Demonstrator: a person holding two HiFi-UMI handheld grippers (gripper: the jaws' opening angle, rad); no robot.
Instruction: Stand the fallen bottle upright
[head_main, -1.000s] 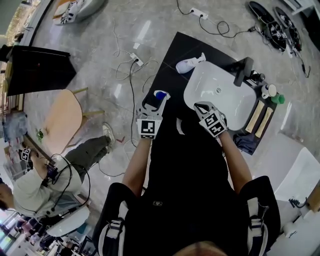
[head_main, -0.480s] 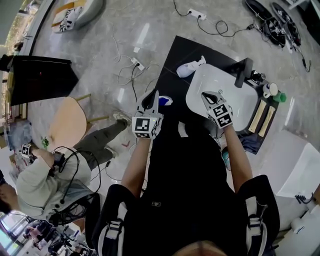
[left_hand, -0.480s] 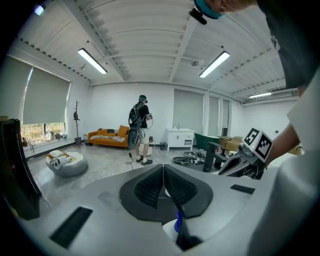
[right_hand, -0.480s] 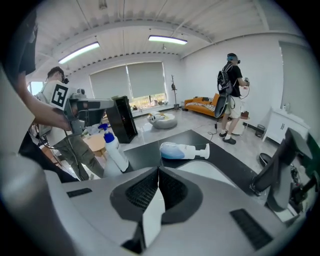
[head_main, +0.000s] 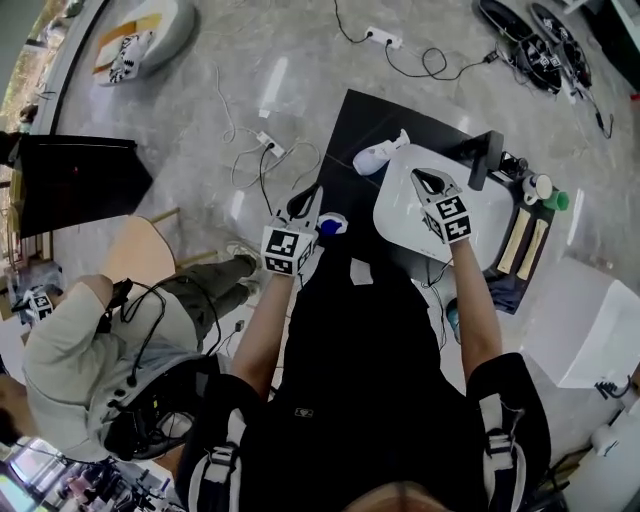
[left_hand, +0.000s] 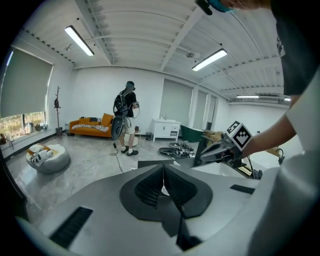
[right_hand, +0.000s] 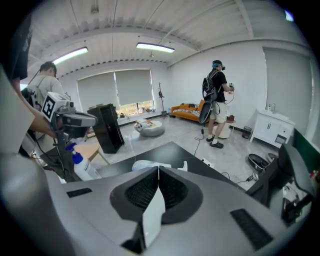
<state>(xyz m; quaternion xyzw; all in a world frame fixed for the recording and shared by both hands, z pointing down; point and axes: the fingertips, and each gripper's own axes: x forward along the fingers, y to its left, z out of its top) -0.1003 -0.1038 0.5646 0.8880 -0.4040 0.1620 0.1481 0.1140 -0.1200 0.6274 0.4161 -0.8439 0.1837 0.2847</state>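
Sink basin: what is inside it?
The sink basin shows only bare white surface in the head view. The right tool covers its middle, so anything lying beneath the tool is hidden.

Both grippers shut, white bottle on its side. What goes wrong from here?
Right gripper is shut; reaching in closed may shove the fallen white spray bottle across the black counter. The upright blue-capped bottle stands close to the left gripper; a swing could topple it.
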